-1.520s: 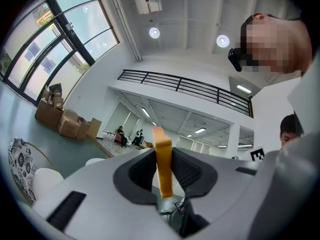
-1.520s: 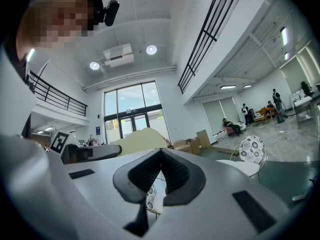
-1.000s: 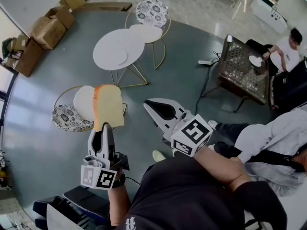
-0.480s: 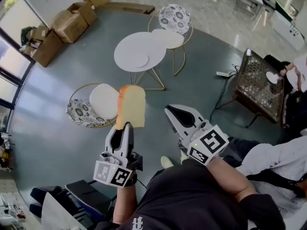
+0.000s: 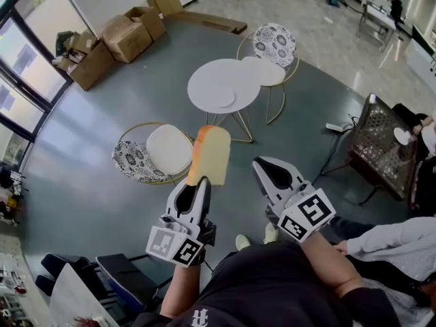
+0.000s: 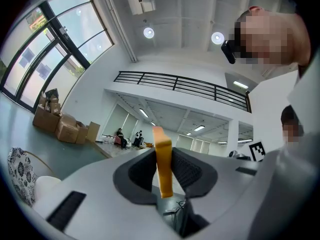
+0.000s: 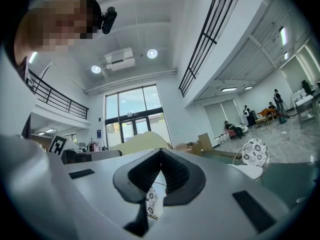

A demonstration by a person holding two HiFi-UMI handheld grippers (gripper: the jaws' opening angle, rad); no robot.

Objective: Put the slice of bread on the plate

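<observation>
Cardboard boxes [image 5: 126,36] (several) near windows [image 5: 20,53]

Bright, even light is given by windows [image 6: 50,59] and ceiling lamps [image 6: 148,32]. Strong fisheye bending is seen at all edges.

My left fingers [image 6: 95,184] are smooth grey plastic with ribbed black pads [image 6: 187,171]; the bread [image 5: 212,157] looks matt and spongy, the counter [image 5: 208,80] smooth white, the boxes [image 5: 133,33] plain cardboard.

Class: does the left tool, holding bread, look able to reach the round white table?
Likely yes, stepping forward: nothing blocks the left tool and its bread from the round white table.
</observation>
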